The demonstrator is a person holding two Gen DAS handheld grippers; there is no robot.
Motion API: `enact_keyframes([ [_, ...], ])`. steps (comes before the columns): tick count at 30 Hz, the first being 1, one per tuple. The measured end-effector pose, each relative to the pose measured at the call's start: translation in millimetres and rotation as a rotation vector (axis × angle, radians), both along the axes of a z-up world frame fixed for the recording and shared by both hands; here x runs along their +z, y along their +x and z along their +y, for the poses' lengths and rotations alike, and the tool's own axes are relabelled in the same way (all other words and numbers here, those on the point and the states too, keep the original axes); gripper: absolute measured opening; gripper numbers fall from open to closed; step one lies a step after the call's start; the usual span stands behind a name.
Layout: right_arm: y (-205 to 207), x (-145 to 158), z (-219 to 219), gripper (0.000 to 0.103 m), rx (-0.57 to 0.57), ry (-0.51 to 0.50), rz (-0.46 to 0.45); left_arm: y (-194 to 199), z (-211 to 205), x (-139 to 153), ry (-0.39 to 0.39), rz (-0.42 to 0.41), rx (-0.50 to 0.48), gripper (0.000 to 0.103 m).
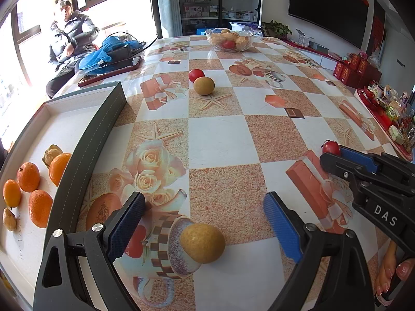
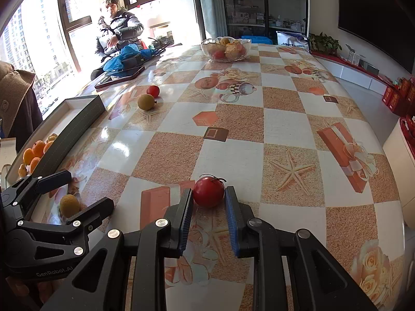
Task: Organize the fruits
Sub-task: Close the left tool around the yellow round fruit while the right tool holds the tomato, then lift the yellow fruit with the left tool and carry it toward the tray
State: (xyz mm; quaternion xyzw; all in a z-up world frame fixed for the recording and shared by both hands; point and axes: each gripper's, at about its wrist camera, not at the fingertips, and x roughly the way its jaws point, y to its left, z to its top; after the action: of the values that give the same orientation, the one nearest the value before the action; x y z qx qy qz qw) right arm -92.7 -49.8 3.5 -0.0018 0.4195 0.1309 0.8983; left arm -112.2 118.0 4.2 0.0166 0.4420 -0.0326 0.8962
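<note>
My left gripper is open, its fingers either side of a tan round fruit that lies on the table; the same fruit shows in the right wrist view. My right gripper is shut on a red tomato at its fingertips, resting at table level; it also shows in the left wrist view. Farther off lie another tan fruit and a red tomato, touching. A grey-walled tray at the left holds several oranges and small tan lumps.
A glass bowl of fruit stands at the far end of the patterned table. A phone and blue bag lie at the far left. A person sits by the window. Red boxes line the right side.
</note>
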Motion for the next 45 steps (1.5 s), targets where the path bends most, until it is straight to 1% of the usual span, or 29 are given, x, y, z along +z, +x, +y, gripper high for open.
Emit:
enact_keyframes([
  [25,0,0,1,0.026,0.000,-0.002,0.000,0,0,0,0.000,0.001,0.001,0.094],
  [27,0,0,1,0.026,0.000,-0.005,0.000,1,0,0,0.002,0.011,0.009,0.094],
  [29,0,0,1,0.026,-0.001,-0.002,0.000,0,0,1,-0.009,0.021,0.008,0.092],
  [31,0,0,1,0.026,-0.001,0.001,0.001,-4,0,3,-0.008,0.020,0.008,0.082],
  [32,0,0,1,0.026,-0.001,0.001,0.001,-7,1,4,-0.013,0.019,0.001,0.071],
  [33,0,0,1,0.026,-0.001,0.003,0.001,-8,2,6,-0.022,0.022,-0.011,0.055],
  [35,0,0,1,0.026,-0.001,0.002,0.001,-9,6,10,-0.057,0.034,-0.033,0.029],
  [37,0,0,1,0.026,-0.001,0.002,0.001,-9,12,11,-0.120,0.050,-0.033,0.029],
  [41,1,0,0,0.026,-0.001,0.008,0.002,-10,19,15,-0.186,0.072,-0.020,0.029],
  [45,1,0,1,0.026,-0.002,0.009,0.002,-16,18,24,-0.171,0.059,-0.028,0.029],
])
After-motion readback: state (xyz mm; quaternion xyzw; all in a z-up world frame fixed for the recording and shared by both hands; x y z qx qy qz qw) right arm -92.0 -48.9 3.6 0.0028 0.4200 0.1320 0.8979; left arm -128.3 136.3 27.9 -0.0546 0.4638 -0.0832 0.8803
